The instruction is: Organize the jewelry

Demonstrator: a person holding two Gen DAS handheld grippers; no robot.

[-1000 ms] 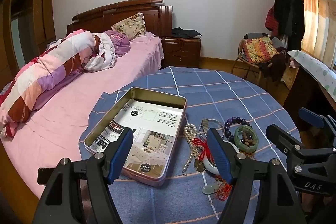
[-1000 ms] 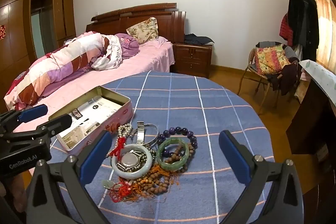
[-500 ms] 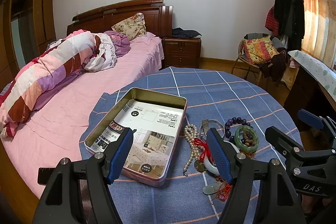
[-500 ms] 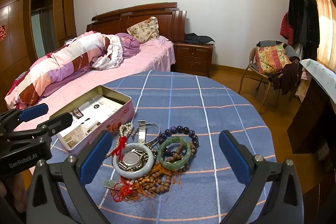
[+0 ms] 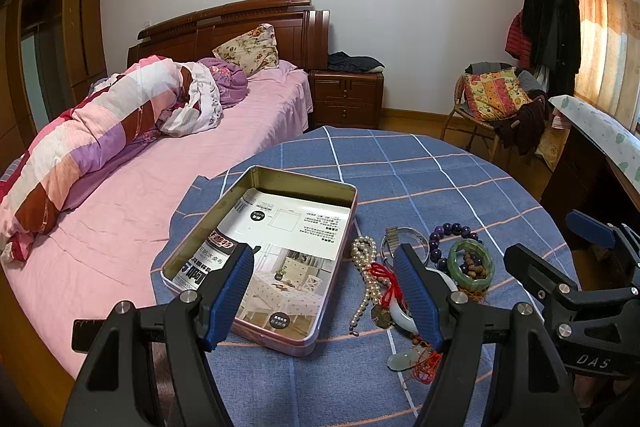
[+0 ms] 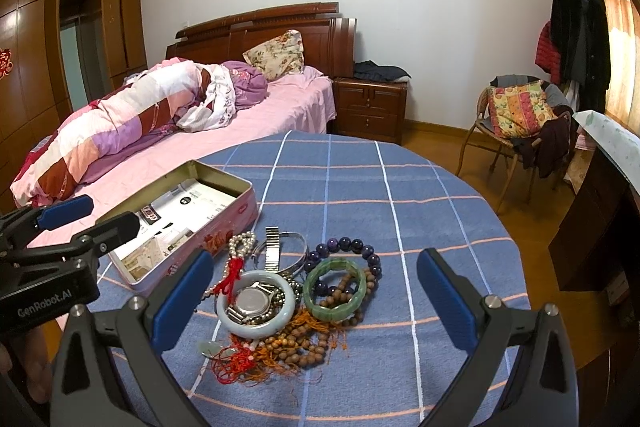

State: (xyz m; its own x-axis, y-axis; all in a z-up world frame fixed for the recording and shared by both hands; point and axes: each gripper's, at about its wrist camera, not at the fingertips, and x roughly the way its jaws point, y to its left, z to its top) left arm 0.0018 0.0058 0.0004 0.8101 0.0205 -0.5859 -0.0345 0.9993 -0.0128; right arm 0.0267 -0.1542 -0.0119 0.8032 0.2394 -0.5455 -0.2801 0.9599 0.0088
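Note:
A heap of jewelry lies on the blue checked tablecloth [image 6: 400, 187]: a white jade bangle [image 6: 256, 325] around a watch [image 6: 252, 301], a green bangle [image 6: 335, 289], purple beads [image 6: 352, 247], brown wooden beads [image 6: 296, 345], a pearl strand [image 5: 366, 267] and a metal watch band [image 6: 273, 247]. An open pink tin [image 5: 260, 259] with printed paper inside sits left of the heap. My left gripper [image 5: 324, 297] is open above the tin's near right corner. My right gripper [image 6: 316, 301] is open, hovering just in front of the heap. Neither holds anything.
A bed [image 5: 120, 195] with a striped quilt [image 5: 92, 143] borders the table on the left. A nightstand [image 5: 346, 99], a chair with a patterned cushion [image 5: 496, 97], hanging coats [image 6: 580, 27] and a dark desk [image 6: 600, 227] stand behind and right. The table's far half holds nothing.
Both grippers have barely drifted; the jewelry and the tin lie where they were. Both stay open.

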